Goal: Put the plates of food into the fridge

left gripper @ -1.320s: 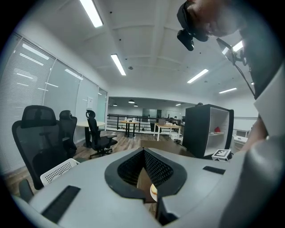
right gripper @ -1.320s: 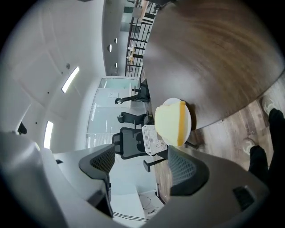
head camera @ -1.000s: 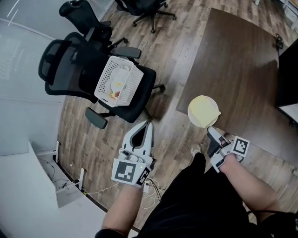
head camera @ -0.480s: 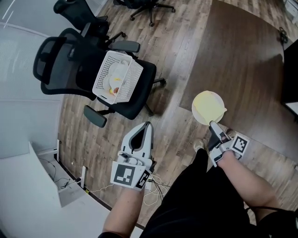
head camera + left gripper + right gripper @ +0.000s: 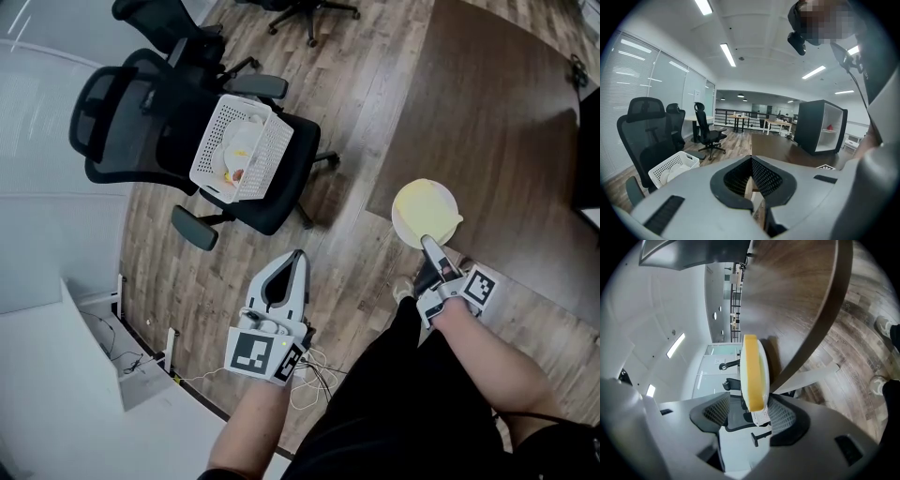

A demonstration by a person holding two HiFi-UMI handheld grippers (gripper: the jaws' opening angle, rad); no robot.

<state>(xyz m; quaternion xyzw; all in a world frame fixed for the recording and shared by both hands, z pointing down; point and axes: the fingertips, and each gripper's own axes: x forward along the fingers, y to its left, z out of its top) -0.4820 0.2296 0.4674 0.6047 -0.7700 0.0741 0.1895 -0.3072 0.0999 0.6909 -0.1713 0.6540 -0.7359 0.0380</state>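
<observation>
At the far left I have the black office chair (image 5: 122, 117). On its seat is the white basket (image 5: 272, 155) with plated food (image 5: 236, 155) lying in it, pale dishes with something yellow and red on top. I can't make out how many are stacked there. By my reckoning those have yet to be fetched.

My left gripper (image 5: 298, 255) hangs over the wood floor (image 5: 216, 281) just this side of the chair. Its jaws are brought together tip to tip with nothing between them, so that hand is free.

Further right, my right gripper (image 5: 427, 242) has the yellow plate (image 5: 424, 208) by its near rim. Its jaws have just been closing, and the rim sits between them. One pad is plainly against the rim, and I read the whole as a firm pinch. The plate lies flat at the near left corner of the brown tabletop (image 5: 487, 122), low over the wood. I can't tell whether it touches.

Beyond the table, my left gripper view shows a dark open-fronted cabinet (image 5: 818, 126) with white shelves, which I take for the fridge. A small red thing sits on one shelf, too small to identify.

I judge the job partway done. One plate is in transit and not yet shelved, and the basket's contents are left to carry across.
</observation>
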